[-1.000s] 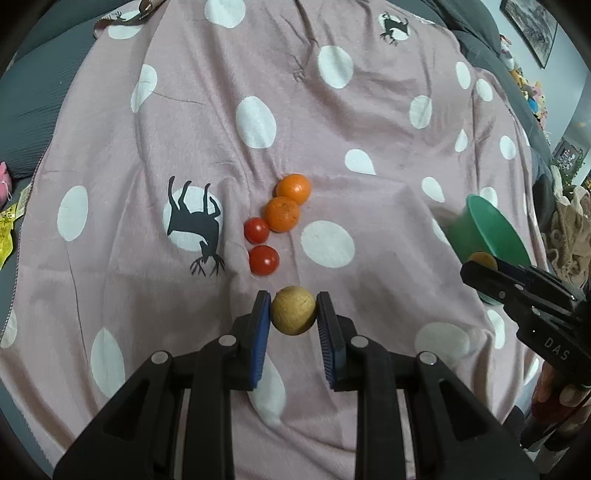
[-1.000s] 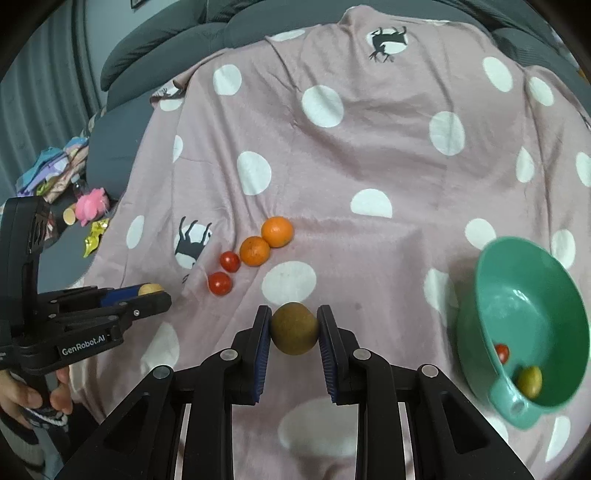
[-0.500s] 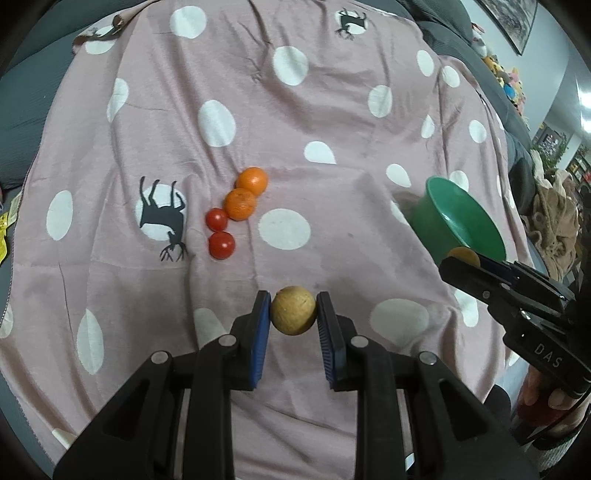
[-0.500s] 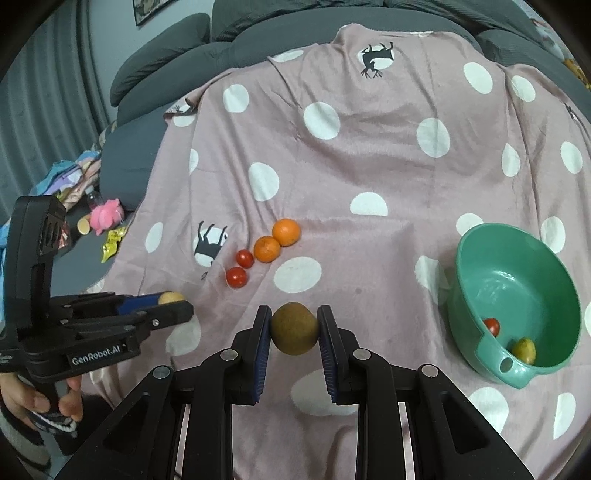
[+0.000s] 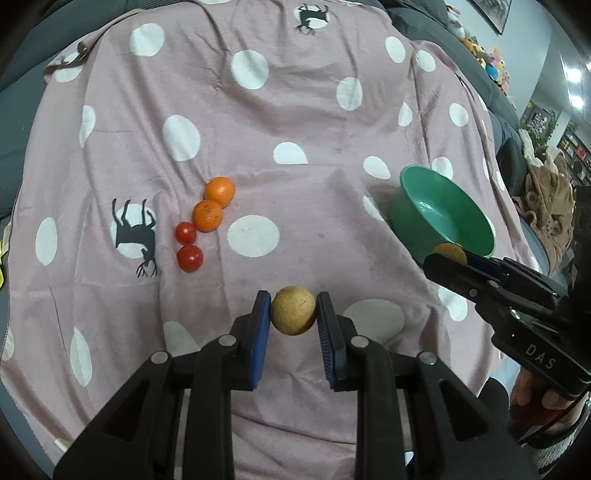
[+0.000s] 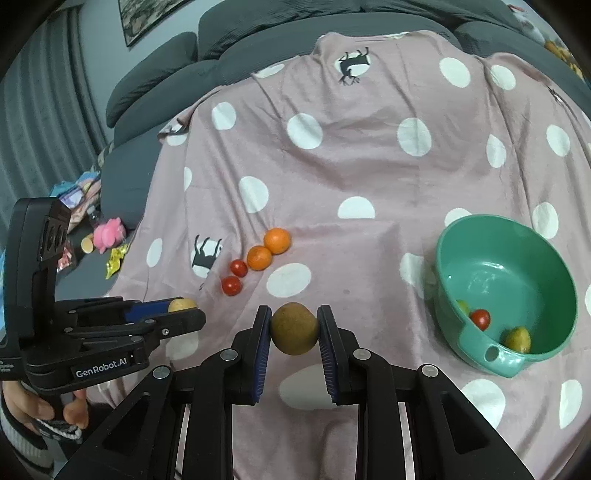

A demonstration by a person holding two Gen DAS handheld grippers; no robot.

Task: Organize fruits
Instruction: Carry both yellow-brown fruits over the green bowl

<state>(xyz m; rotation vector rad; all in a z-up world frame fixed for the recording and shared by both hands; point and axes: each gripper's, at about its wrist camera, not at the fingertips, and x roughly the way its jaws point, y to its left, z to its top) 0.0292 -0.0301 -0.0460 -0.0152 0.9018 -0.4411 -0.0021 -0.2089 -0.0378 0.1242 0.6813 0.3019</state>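
Between the blue pads of our left gripper [image 5: 293, 312] sits a pale tan round fruit [image 5: 293, 311], pinched firmly. Our right gripper [image 6: 294, 328] likewise pinches a darker brown fruit [image 6: 294, 328]. At 3 o'clock on the spotted blanket [image 6: 369, 177] stands the green bowl [image 6: 546, 354]; two oranges [image 6: 269, 248] and two tomatoes [image 6: 235, 277] lie at 11 o'clock.

A pink blanket [image 6: 369, 184] with white polka dots and black deer silhouettes is draped over a dark grey sofa [image 6: 229, 48]. At nine o'clock in the right wrist view, a pink plush toy [image 6: 108, 235] lies beside a yellow wrapper [image 6: 116, 259]. A framed picture [image 6: 147, 18] hangs at eleven o'clock.
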